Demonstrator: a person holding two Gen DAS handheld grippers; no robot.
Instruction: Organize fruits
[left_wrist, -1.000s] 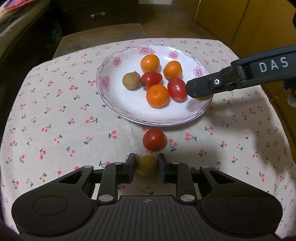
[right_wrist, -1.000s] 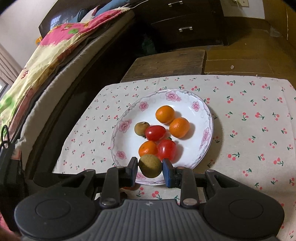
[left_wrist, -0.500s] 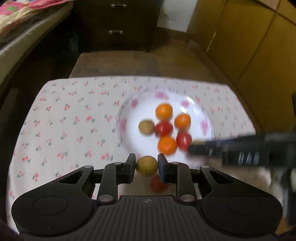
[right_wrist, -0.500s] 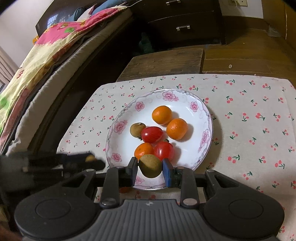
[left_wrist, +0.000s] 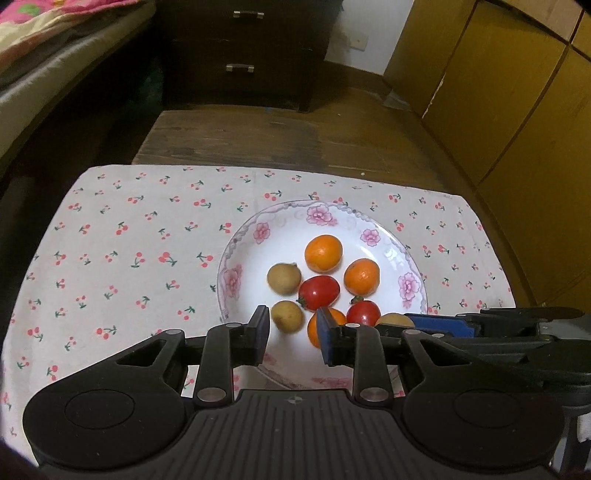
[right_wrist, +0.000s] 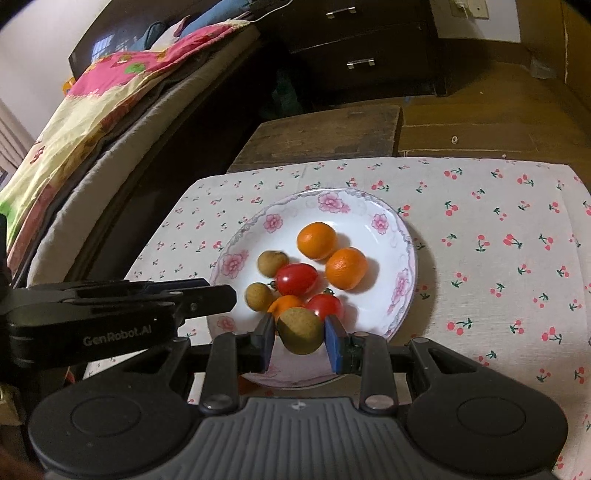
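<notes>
Bedroom setting: a cherry-print cloth (left_wrist: 140, 236) covers the low table, with a dark drawer unit (left_wrist: 240, 51) behind. A floral plate (right_wrist: 397, 291) holds oranges, tomatoes and two longans. The left gripper (left_wrist: 291, 334) stands spread and empty above the near rim, a longan (left_wrist: 287, 316) lying on the plate between its fingers. The right gripper (right_wrist: 300, 338) is clamped on a brown longan (right_wrist: 300, 331) over the plate edge. Judgement: the fruit is light, round, thin-shelled and apt to roll; hold across its widest girth with mild pressure.
</notes>
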